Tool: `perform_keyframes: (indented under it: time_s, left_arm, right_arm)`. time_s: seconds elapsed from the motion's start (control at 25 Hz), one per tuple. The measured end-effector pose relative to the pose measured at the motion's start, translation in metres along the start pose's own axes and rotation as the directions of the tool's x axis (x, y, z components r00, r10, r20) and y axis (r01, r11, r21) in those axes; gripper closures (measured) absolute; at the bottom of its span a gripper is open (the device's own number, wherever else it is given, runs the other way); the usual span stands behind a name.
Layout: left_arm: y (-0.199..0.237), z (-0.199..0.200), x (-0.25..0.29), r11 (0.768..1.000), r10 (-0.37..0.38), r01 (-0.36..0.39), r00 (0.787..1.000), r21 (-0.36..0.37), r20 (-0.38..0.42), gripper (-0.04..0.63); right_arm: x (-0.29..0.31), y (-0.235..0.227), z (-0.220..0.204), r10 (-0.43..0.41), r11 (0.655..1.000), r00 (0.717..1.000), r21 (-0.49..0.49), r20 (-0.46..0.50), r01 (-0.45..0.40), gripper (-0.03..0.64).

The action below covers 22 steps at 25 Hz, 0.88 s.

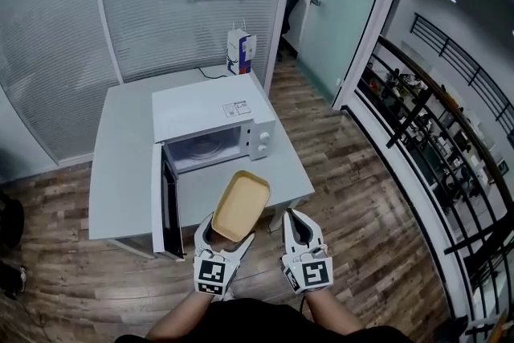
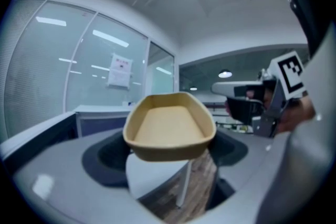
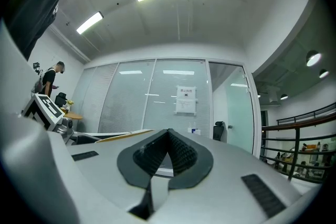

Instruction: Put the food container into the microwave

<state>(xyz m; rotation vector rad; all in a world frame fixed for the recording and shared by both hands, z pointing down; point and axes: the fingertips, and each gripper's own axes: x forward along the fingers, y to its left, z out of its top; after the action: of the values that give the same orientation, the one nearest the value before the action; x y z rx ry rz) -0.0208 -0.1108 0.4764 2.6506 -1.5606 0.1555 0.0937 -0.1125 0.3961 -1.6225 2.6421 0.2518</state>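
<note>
A shallow tan food container is held up in the air in front of the table, tilted, with my left gripper shut on its near end. In the left gripper view the container is empty and sticks out from between the jaws. The white microwave stands on the grey table, its door swung open to the left and its cavity exposed. My right gripper hovers beside the container, to its right, shut on nothing; its ribbed pads meet.
A blue and white box stands at the table's back edge behind the microwave. Glass partition walls rise behind the table. A black railing runs along the right. The floor is wood. A person stands far off at the left.
</note>
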Motion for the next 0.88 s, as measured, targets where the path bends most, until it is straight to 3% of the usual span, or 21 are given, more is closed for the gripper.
perform_keyframes:
  time_s: [0.4,0.88]
  left_arm:
    - [0.041,-0.014,0.021,0.999,0.035,-0.036,0.999,-0.018,-0.032,0.13]
    - [0.075,-0.034,0.07,0.98,0.191,-0.195,0.977,-0.03,-0.095,0.13]
  right_arm:
    - [0.039,0.0,-0.021,0.007,1.0,0.999,0.003,-0.036,-0.007,0.618]
    - [0.105,-0.029,-0.046,0.158,0.987,0.986,0.019,-0.055,-0.157,0.618]
